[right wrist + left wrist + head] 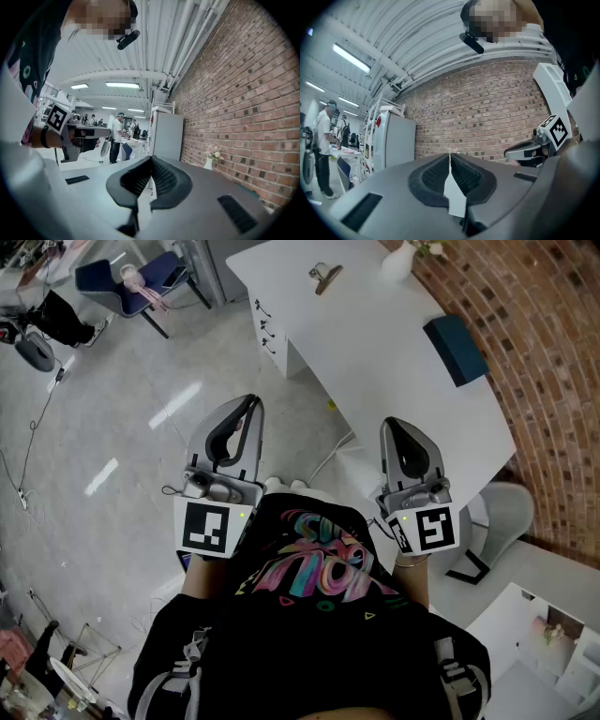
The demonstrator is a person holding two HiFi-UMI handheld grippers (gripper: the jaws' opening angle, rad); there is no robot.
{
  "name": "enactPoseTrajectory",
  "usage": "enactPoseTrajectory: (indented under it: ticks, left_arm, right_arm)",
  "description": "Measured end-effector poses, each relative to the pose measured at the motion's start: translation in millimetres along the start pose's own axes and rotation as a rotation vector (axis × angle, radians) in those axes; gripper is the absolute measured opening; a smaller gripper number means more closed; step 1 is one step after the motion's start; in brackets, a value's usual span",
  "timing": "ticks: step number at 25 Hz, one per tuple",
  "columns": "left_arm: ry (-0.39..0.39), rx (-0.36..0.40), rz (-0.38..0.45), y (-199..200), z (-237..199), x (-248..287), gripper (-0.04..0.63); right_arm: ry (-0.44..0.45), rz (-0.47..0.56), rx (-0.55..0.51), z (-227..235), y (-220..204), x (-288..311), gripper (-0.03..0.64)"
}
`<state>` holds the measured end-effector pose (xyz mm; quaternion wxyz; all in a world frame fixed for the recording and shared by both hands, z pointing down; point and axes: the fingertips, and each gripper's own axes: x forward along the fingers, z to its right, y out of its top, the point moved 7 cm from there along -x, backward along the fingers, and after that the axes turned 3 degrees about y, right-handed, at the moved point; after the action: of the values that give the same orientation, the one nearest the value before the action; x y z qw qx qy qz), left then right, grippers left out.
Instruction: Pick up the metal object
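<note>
Facing table (394, 362): white, in front of you, by brick wall (534, 362).
Left gripper (249, 403): near your chest, jaws pressed together, empty.
Right gripper (395, 424): near your chest, jaws together, empty.
Metal object (325, 277): on table's far end, well apart from grippers.

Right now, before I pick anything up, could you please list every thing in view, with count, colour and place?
rectangular table: one, white, ahead, along the wall
small metal clip-like object: one, dull metallic, table's far end
ceramic vase with flowers: one, white, table's far end, by the wall
flat box: one, dark blue, table's wall side
brick wall: one, red-brown, right of the table
padded chair: one, blue, floor, far left
round chair: one, grey, past the table's near end
left gripper: one, grey, shut, empty, over the floor
right gripper: one, grey, shut, empty, at the table's near edge
</note>
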<state>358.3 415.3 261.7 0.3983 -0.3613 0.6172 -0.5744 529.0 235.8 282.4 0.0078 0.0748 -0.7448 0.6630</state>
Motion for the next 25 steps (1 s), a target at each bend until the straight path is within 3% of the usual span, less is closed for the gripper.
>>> enactPoseTrajectory:
  ticks: [8,15,25]
  left_arm:
    - [0.012,0.004,-0.009,2,14,-8,0.032]
    - [0.045,0.015,-0.025,-1,24,-13,0.032]
    - [0.066,-0.019,-0.039,-19,-16,29,0.032]
  right_arm:
    - [0.012,-0.015,0.032,1,-9,-15,0.018]
    - [0.074,-0.056,0.067,1,-30,-16,0.018]
    - [0.109,-0.095,0.054,16,-37,49,0.018]
